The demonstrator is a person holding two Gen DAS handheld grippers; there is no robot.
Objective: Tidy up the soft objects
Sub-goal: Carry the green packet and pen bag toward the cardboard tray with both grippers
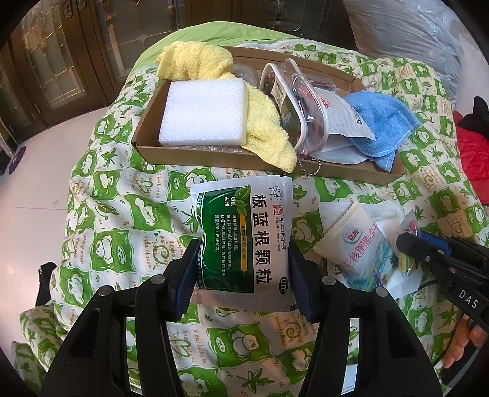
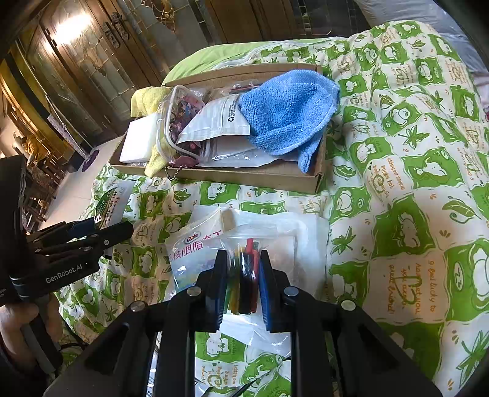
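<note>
The left gripper (image 1: 243, 259) clamps a green sachet (image 1: 244, 235). The right gripper (image 2: 243, 274) pinches a clear bag (image 2: 247, 274) of colored strips.

Bright, even daylight, glare on the glossy cabinet doors (image 2: 73, 27), strong fisheye bending and dark corners.

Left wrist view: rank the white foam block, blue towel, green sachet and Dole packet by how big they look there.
1. Green sachet, though it sits nearest the camera, which inflates it.
2. White foam block.
3. Blue towel and Dole packet look too alike to rank; both are partly hidden.
</note>
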